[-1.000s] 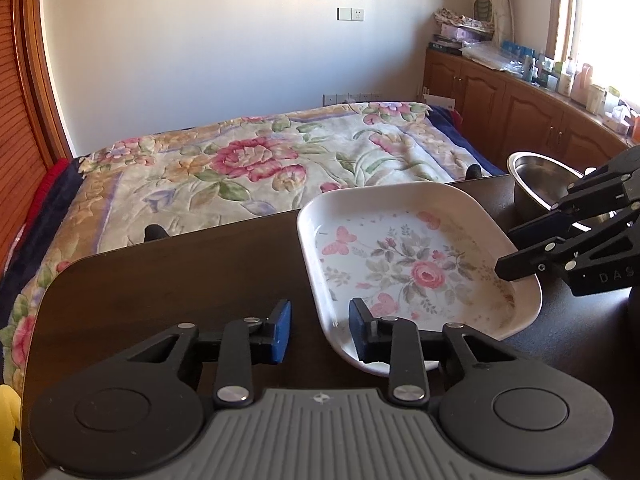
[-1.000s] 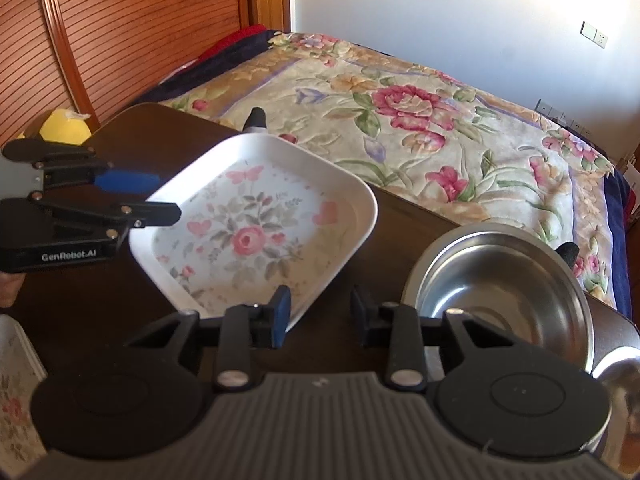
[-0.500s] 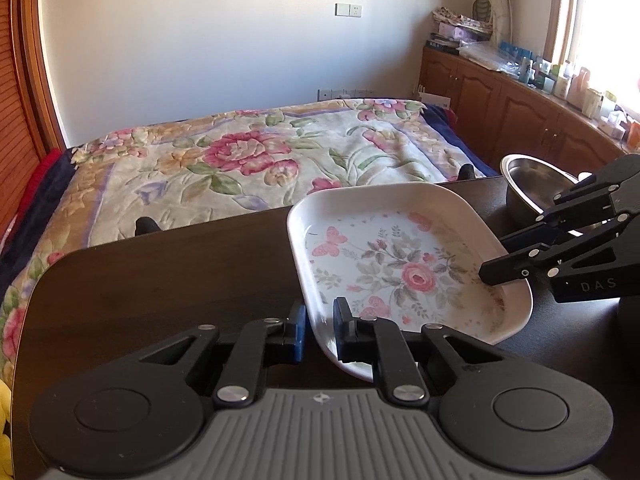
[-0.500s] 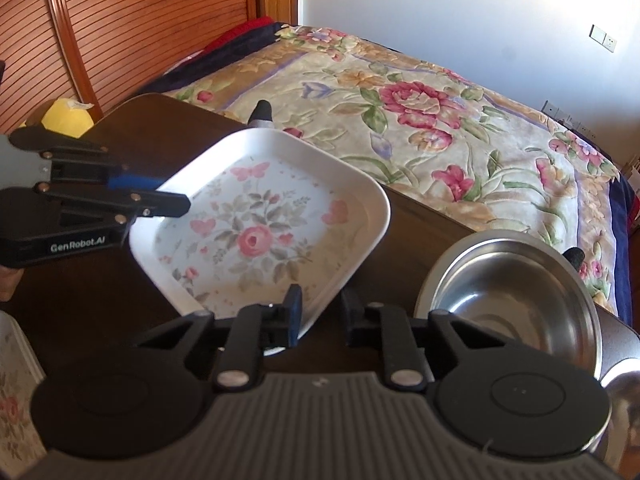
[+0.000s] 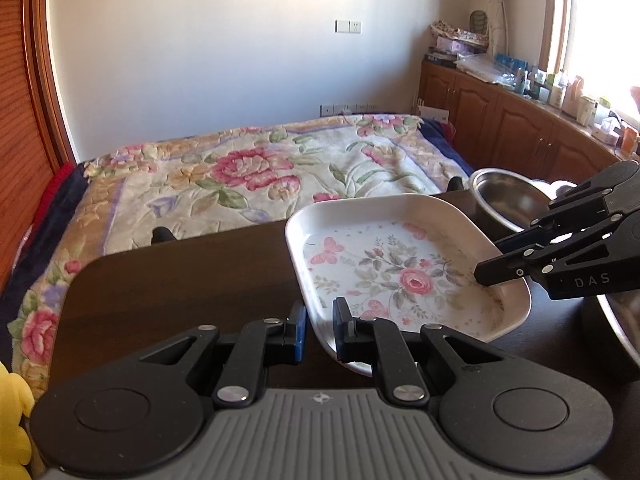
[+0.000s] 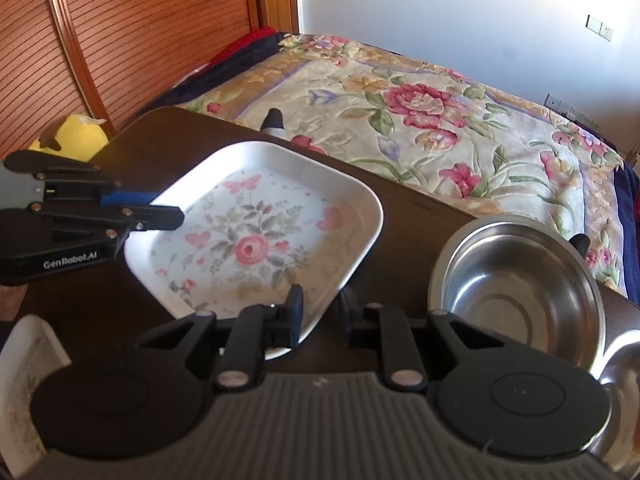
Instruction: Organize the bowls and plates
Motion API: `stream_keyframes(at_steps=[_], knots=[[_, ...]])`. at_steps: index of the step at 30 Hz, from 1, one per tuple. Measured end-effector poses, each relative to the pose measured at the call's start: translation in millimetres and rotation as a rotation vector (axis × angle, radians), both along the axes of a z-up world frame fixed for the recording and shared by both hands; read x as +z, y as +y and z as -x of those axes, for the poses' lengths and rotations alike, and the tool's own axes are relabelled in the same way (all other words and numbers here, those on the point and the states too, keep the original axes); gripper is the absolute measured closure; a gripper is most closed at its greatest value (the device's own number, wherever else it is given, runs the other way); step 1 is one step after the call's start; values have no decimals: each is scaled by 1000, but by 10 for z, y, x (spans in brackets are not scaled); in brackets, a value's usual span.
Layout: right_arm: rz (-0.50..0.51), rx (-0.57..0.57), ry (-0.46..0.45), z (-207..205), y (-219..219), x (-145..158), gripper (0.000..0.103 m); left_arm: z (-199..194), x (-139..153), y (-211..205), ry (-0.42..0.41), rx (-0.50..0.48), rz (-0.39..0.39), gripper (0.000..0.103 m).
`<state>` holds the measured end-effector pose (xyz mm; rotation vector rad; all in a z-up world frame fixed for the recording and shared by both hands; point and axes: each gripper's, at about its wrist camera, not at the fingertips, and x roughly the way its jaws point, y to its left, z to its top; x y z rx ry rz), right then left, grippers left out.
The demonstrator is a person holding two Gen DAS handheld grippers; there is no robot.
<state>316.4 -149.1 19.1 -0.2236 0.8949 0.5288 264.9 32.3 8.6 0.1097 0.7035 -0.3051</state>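
A square white plate with a pink rose print (image 5: 404,272) is held above the dark table, and it also shows in the right wrist view (image 6: 256,236). My left gripper (image 5: 319,330) is shut on the plate's near left rim. My right gripper (image 6: 322,316) is shut on the opposite rim; its black fingers (image 5: 516,256) reach in from the right in the left wrist view. A steel bowl (image 6: 516,284) sits on the table to the right of the plate.
The dark wooden table (image 5: 180,280) ends at a bed with a floral cover (image 5: 248,176). A second floral plate (image 6: 28,364) lies at the lower left of the right view. Another steel bowl rim (image 6: 624,392) is at its right edge. A yellow toy (image 6: 76,136) sits by the table's corner.
Both grippers closed from open onto opposite rims of the floral plate, and the plate has risen off the table.
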Motion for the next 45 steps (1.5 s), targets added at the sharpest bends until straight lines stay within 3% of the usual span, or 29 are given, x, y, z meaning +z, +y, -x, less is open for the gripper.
stream_keyframes(at_steps=[13,27,34,45], knots=[[-12,3,-85,437,-94,419,82,466,427,-24,-82,-14,8,88],[-7,11,-159,808,-135,726,82,945,701,20,-145,-19,8,87],[-9,21,-179,1005,-105,792,82,1144,647,82,-134,-14,3,87],[-9,54,-159,1298,8,643,82,1517,445,266,-91,3,-9,87]])
